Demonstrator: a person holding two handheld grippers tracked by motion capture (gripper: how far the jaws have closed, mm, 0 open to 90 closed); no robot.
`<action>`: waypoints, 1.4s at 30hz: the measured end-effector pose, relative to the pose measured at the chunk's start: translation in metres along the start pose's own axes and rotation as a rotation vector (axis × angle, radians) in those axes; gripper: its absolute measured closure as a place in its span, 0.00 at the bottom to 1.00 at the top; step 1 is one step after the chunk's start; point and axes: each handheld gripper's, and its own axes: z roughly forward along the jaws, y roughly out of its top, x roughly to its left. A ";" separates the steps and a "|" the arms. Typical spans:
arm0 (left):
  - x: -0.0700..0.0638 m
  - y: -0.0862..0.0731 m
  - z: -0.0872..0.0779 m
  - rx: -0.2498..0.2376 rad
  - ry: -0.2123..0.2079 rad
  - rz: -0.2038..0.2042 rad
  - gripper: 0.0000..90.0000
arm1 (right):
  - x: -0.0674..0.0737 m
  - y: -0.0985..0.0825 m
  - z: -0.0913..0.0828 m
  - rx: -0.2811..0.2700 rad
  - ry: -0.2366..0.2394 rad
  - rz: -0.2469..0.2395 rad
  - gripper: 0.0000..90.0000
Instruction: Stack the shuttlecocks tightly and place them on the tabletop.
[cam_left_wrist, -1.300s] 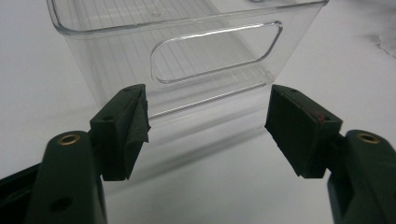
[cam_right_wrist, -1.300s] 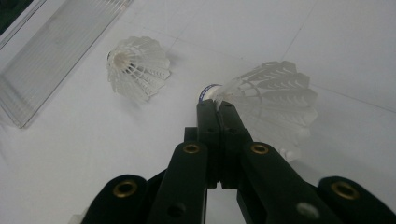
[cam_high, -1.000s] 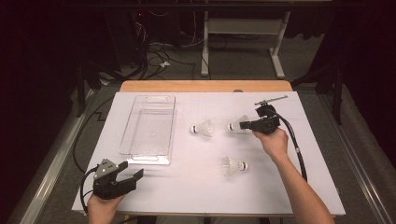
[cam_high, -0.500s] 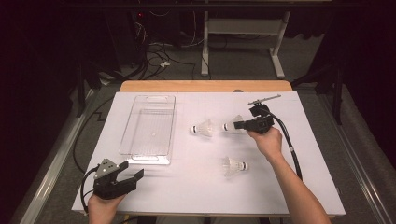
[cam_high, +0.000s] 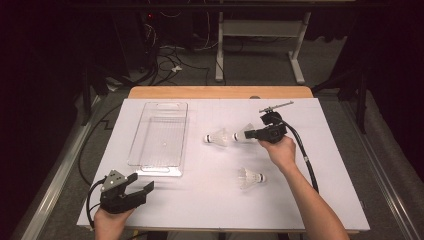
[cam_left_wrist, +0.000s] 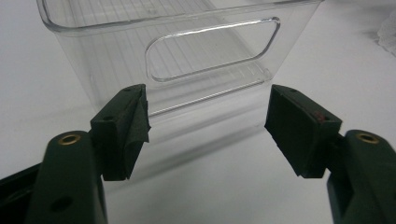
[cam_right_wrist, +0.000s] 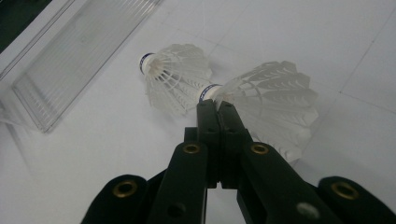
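Note:
Three white feather shuttlecocks are on the white table top. My right gripper (cam_high: 248, 134) (cam_right_wrist: 215, 105) is shut on the stems of one shuttlecock (cam_high: 242, 134) (cam_right_wrist: 275, 100) just behind its cork, the skirt fanning to the right in the right gripper view. A second shuttlecock (cam_high: 216, 138) (cam_right_wrist: 175, 74) lies just beyond it, toward the clear bin. The third shuttlecock (cam_high: 250, 177) lies nearer the person, below the right hand. My left gripper (cam_high: 141, 182) (cam_left_wrist: 208, 112) rests open at the table's near left, its jaws facing the end wall of the clear plastic bin (cam_high: 157, 135) (cam_left_wrist: 187, 42) with nothing between them.
The white sheet (cam_high: 320, 185) covers a wooden table (cam_high: 220, 92). The bin has a handle cutout (cam_left_wrist: 212, 49) in the near end wall. A cable (cam_high: 305, 155) trails from the right gripper toward the near right edge. Dark floor, cables and a desk frame (cam_high: 260, 30) lie behind.
The right hand has shifted a little to the left with the shuttlecock in its jaws, closer to the second shuttlecock. The left gripper has stayed still.

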 end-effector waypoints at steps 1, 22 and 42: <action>0.000 0.000 0.000 -0.001 0.000 -0.001 0.35 | 0.001 0.001 0.001 0.001 0.002 0.001 1.00; -0.001 0.000 0.000 0.000 -0.005 0.004 0.35 | 0.019 0.011 0.020 0.015 0.036 -0.026 1.00; -0.001 0.000 0.001 0.004 -0.004 0.009 0.35 | 0.026 0.015 0.033 0.022 0.061 -0.025 1.00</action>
